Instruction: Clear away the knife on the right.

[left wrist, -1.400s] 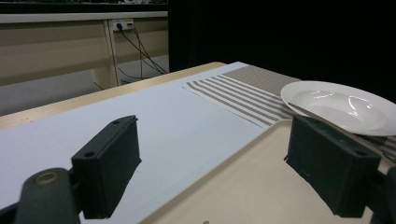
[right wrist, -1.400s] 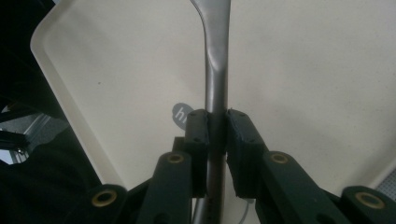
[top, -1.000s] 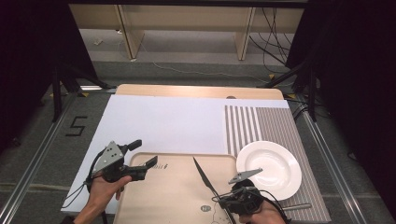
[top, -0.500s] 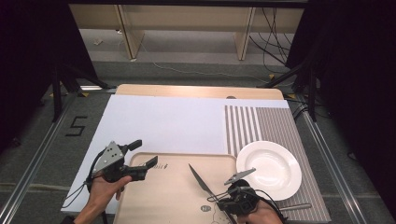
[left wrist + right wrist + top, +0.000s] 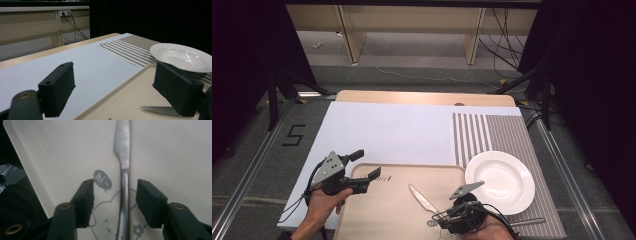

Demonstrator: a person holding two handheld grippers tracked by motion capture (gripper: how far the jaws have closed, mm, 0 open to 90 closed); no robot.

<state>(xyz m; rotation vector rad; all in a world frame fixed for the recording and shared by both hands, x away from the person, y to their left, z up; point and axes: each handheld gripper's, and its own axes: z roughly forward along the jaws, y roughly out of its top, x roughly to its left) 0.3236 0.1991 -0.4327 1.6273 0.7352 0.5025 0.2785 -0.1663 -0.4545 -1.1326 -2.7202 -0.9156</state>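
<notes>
Lying flat on the tray (image 5: 377,220), the knife (image 5: 124,165) runs lengthwise between the jaws of the right tool (image 5: 115,195), which have just been opening and stand clear of its handle; the left tool (image 5: 364,170) hovers released, farther off.

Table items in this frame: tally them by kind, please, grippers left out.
Knife: 1
Plate: 1
Tray: 1
Striped placemat: 1
White sheet: 1
Utensil handle by the plate: 1
Total: 6
</notes>
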